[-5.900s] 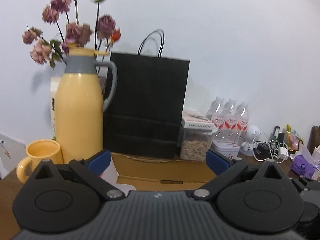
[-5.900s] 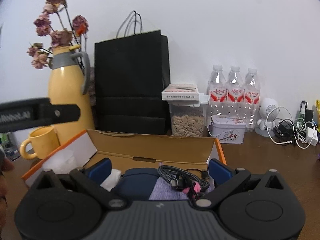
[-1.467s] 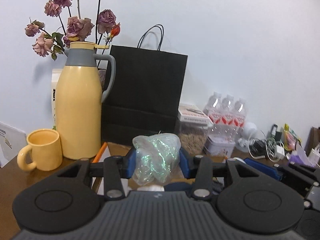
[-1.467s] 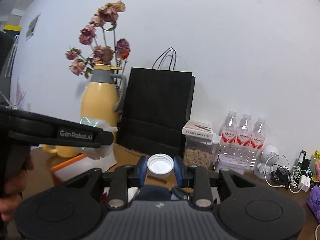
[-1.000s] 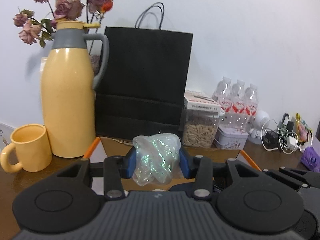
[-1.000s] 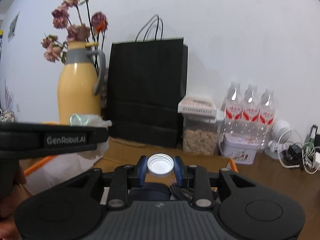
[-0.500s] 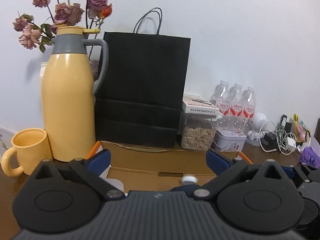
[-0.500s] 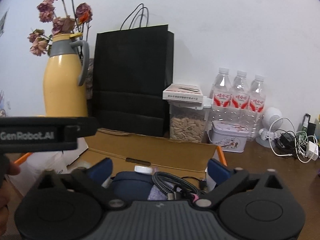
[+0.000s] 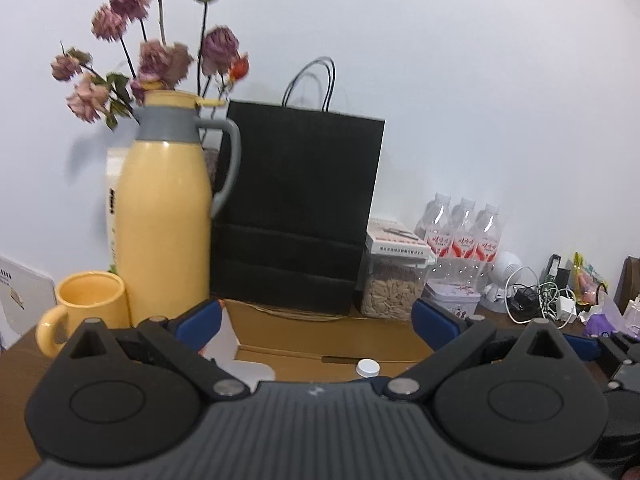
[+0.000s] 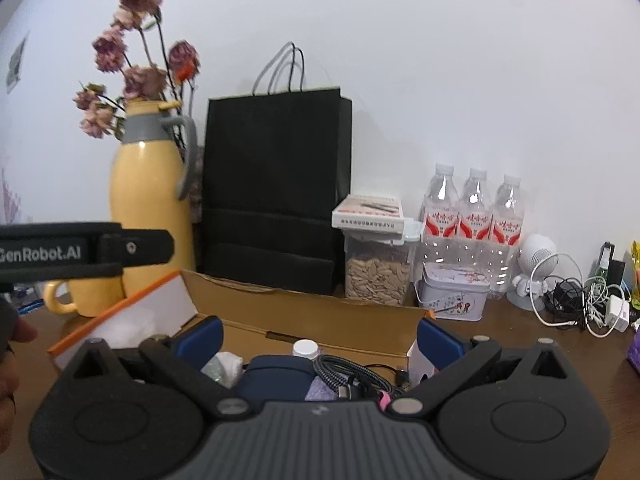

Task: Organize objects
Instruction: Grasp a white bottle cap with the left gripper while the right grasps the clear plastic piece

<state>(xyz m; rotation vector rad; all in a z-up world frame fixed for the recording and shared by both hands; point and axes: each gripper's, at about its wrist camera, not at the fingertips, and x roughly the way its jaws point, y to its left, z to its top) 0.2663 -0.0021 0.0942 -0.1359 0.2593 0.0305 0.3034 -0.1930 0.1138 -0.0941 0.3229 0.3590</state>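
So, left gripper [image 9: 316, 320]: hanging wide open, gripping nothing; same for right gripper [image 10: 318, 338]
box [image 10: 304, 312]: sitting open just past both; white cap [image 10: 305, 348], crumpled plastic [image 10: 224, 364], cable [image 10: 348, 372] lying inside
behind it: black bag [image 10: 276, 192], yellow jug [image 10: 148, 208], seed jar [image 10: 376, 272] crowding the wall
left side: mug [image 9: 86, 304] standing beside the jug

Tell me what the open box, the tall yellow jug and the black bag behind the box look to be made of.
Open box: corrugated cardboard by its look, matte brown inside, with orange-edged white flaps.
Yellow jug: probably glossy plastic or painted metal, since soft highlights run down its side; the grey collar and handle look like matte plastic.
Black bag: matte paper, judging by its sharp horizontal creases and thin cord handles.
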